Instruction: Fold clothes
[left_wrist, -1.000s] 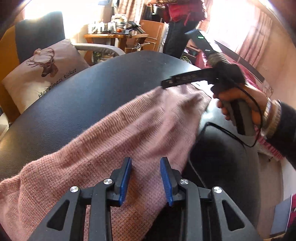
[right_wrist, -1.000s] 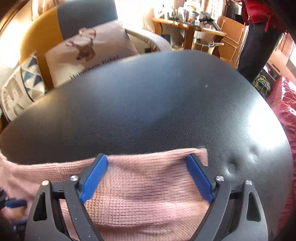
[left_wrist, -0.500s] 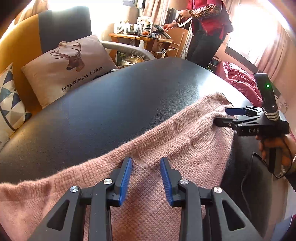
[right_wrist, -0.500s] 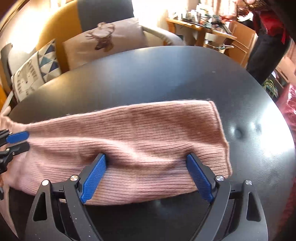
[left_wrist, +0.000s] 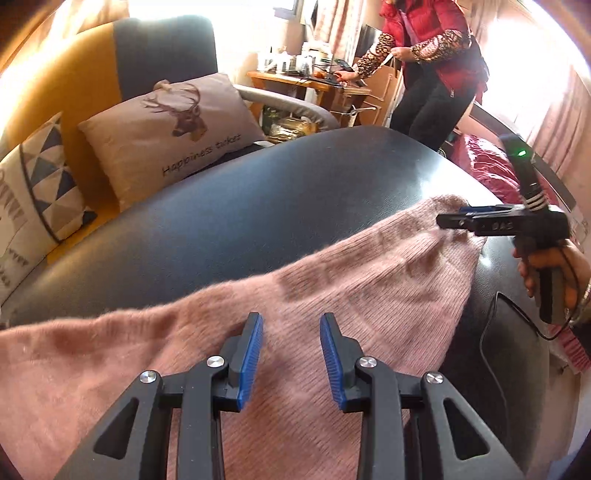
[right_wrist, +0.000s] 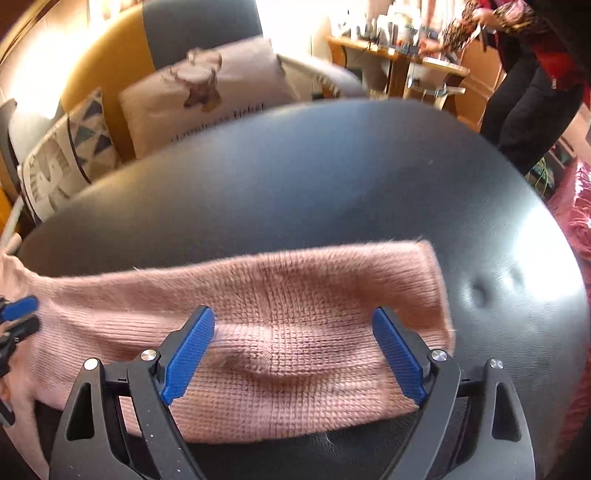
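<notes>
The pink knit garment (right_wrist: 303, 332) lies stretched across the black surface (right_wrist: 295, 184); it looks soft, light and limp, best pinched at an edge or corner. Right tool (right_wrist: 293, 360) gapes wide above it; left tool (left_wrist: 291, 360) part-open, gripping nothing

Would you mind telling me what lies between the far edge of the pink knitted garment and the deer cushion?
Only bare black padded surface lies between the pink knitted garment and the deer cushion; both wrist views show this stretch bare.
</notes>
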